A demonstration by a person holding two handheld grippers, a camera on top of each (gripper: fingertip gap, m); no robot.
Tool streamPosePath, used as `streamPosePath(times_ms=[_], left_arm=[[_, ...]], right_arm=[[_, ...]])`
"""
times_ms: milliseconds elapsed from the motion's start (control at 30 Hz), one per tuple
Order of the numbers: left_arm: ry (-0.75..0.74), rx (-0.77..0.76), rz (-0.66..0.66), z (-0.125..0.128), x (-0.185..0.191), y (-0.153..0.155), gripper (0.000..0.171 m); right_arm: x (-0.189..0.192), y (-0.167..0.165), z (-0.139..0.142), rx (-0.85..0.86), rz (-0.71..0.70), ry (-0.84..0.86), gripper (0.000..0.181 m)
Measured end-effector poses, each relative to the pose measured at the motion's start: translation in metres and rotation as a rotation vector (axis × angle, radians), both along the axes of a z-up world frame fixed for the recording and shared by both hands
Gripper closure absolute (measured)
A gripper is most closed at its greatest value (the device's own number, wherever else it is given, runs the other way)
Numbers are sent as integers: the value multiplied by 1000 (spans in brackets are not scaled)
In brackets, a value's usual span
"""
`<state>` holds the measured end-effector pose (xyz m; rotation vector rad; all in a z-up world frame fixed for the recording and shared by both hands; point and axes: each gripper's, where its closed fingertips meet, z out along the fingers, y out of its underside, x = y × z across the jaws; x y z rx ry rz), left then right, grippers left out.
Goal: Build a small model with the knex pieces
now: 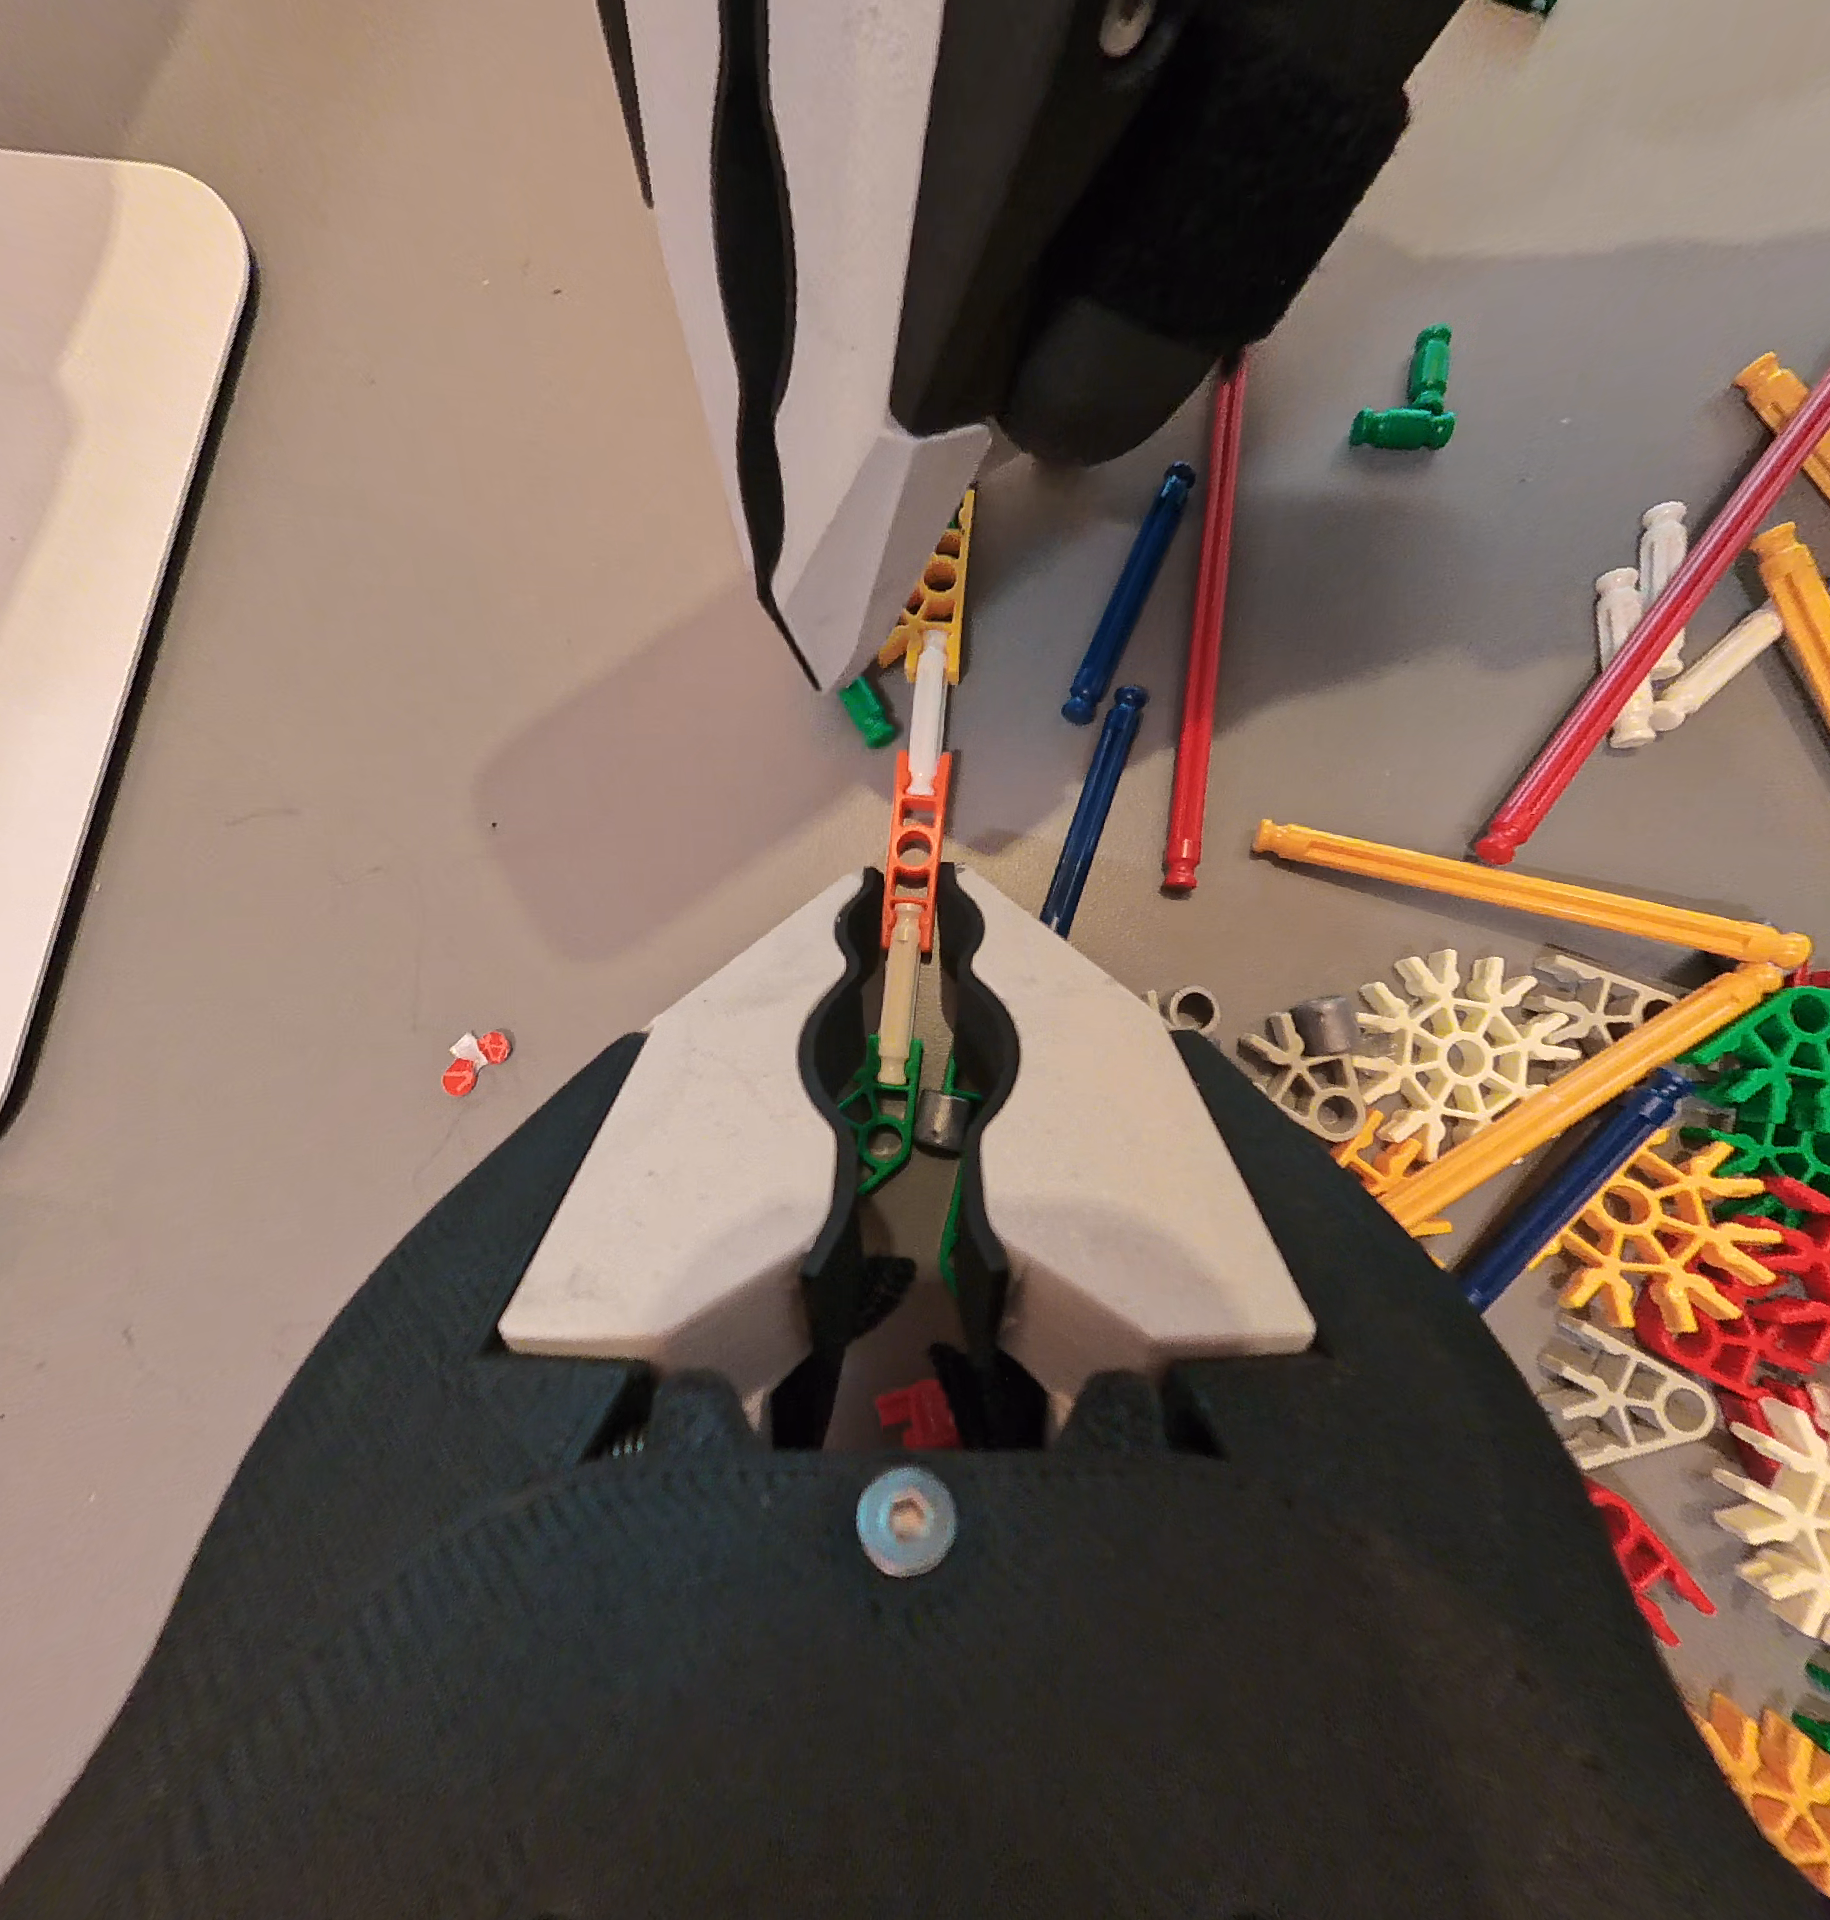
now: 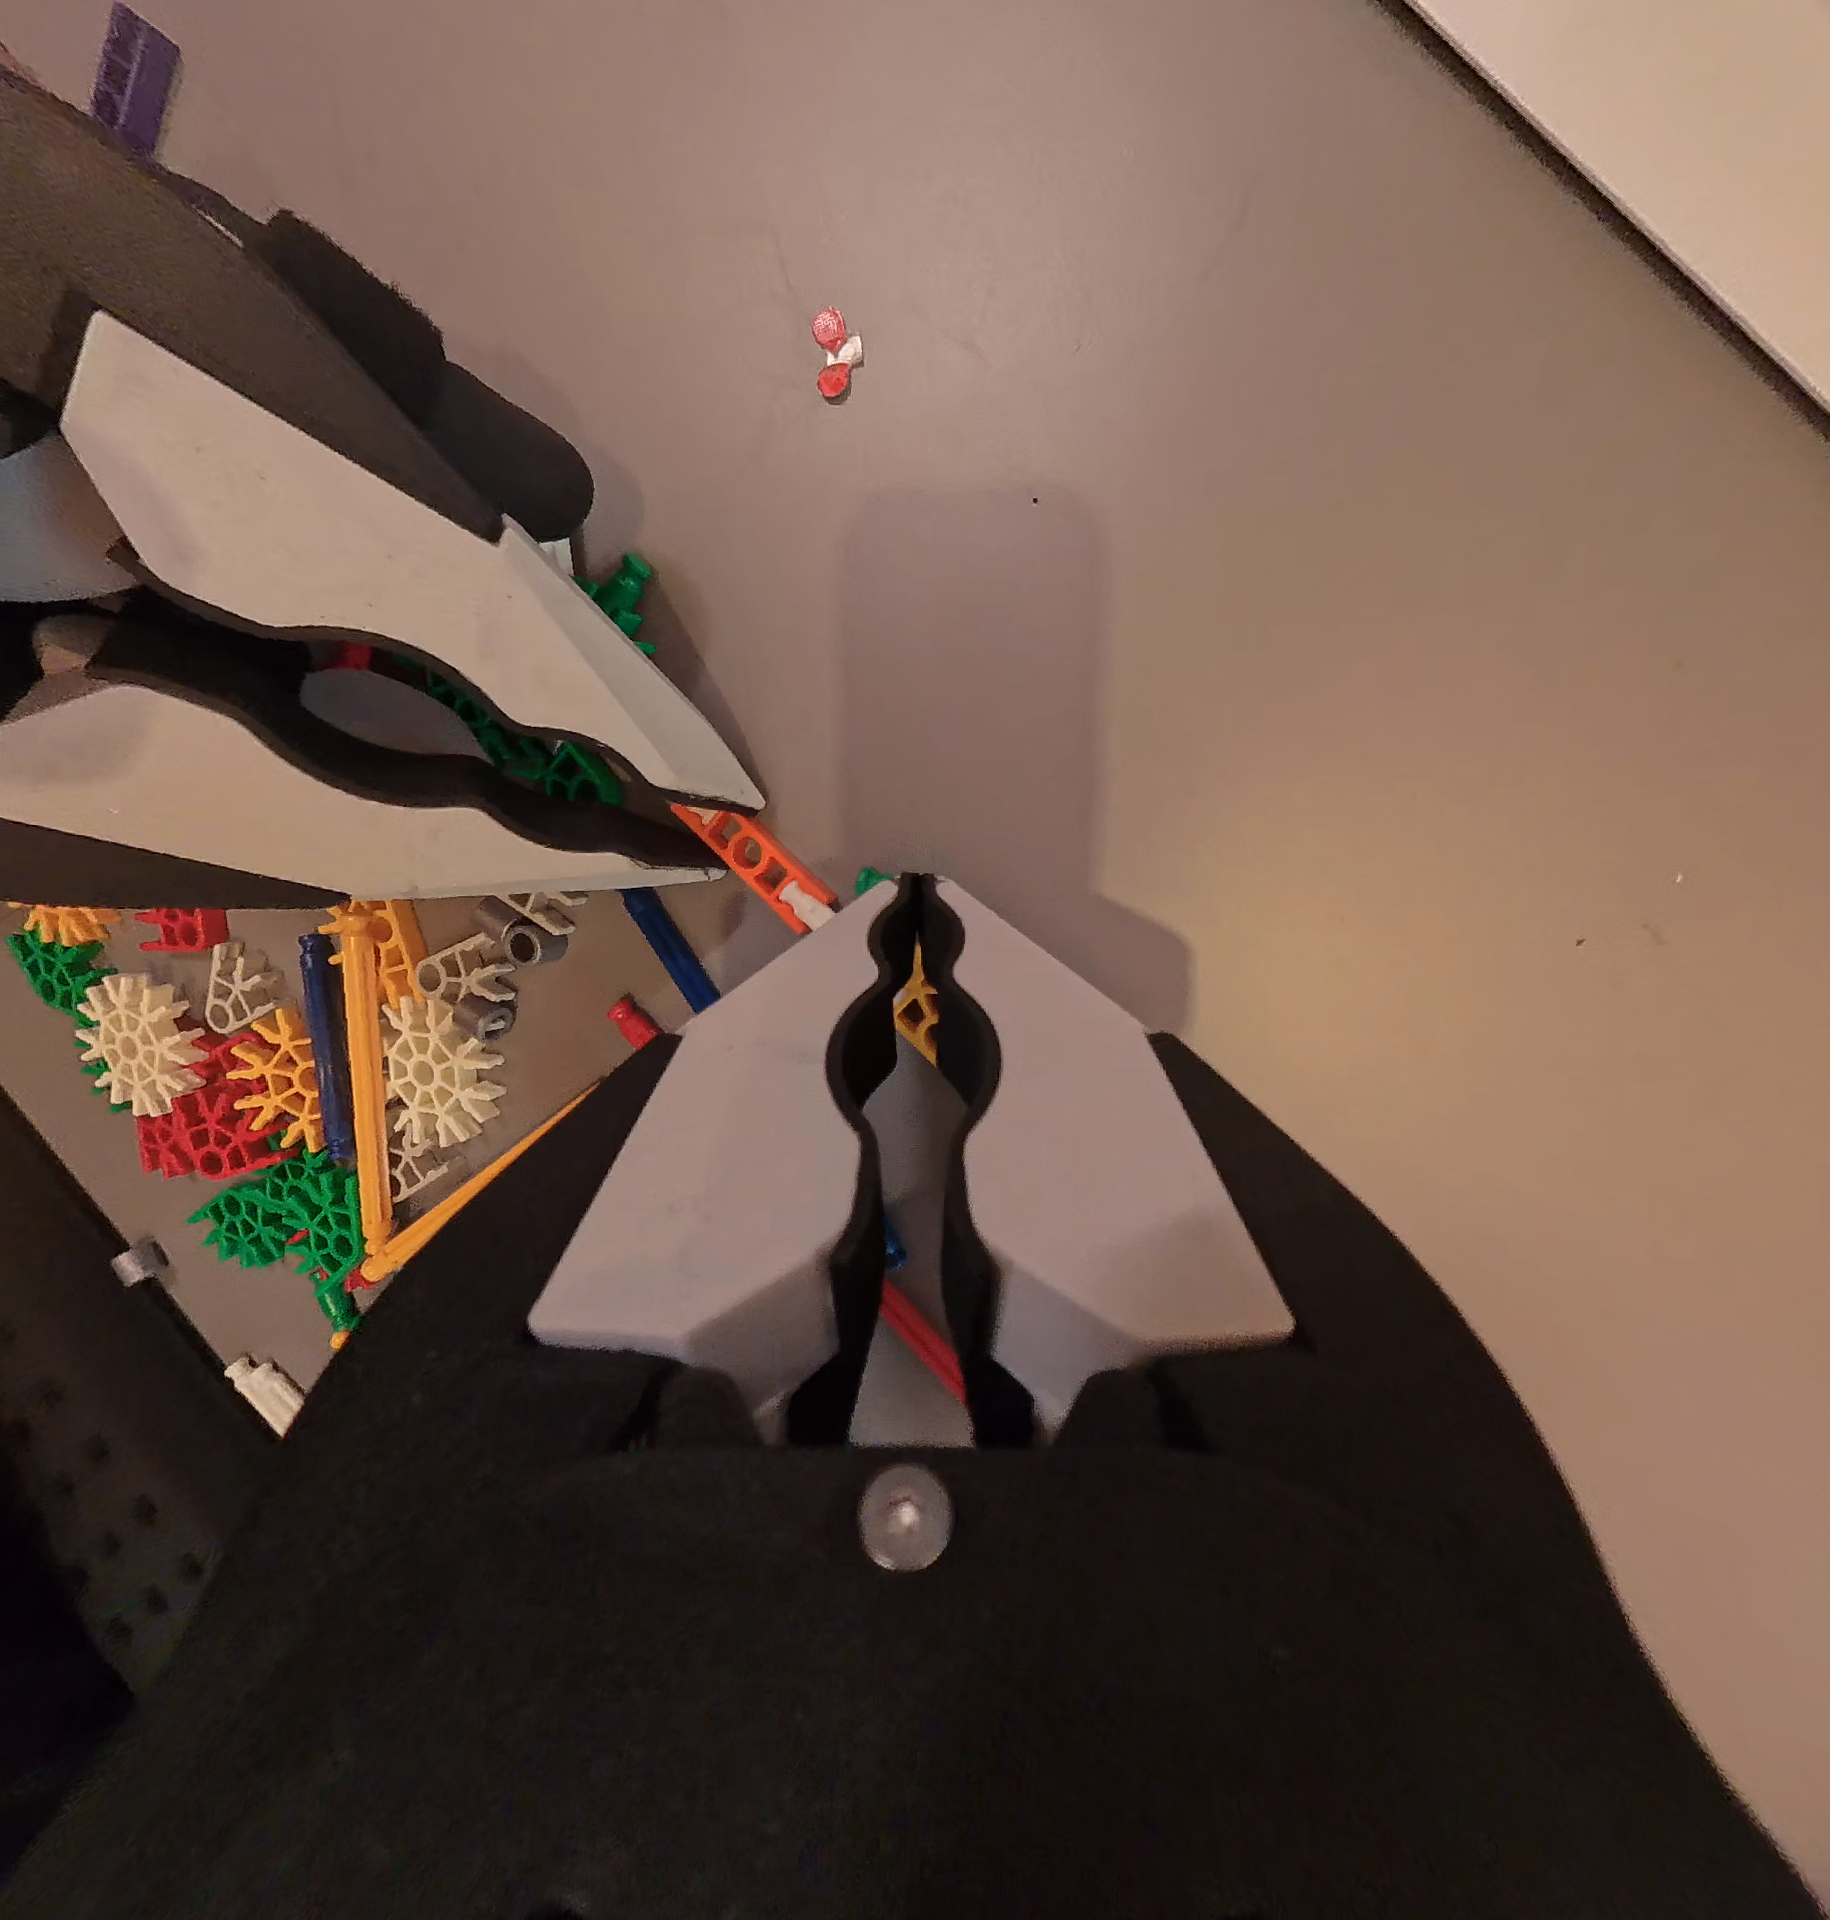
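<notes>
left tool clamped on orange connector; right tool clamped on yellow connector, same chain.

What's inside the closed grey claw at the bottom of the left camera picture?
The left gripper is shut on an orange connector. A cream rod runs back from it to a green connector. Anything deeper is hidden by the black pads.

The table is grey. The connector is orange, the short rod white, the long rods red, blue and yellow.
</notes>
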<state>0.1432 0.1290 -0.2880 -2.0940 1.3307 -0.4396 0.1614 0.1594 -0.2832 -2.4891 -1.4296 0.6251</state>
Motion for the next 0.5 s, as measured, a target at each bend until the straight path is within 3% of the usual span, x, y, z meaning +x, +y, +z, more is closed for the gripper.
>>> streamPosePath(times_ms=[200,500], left_arm=[[-10,-1,4,0,0,0,164],[-4,-20,-9,0,0,-8,165]], right_arm=[[0,-1,8,-21,12,23,181],[5,-9,4,113,360,-75,172]])
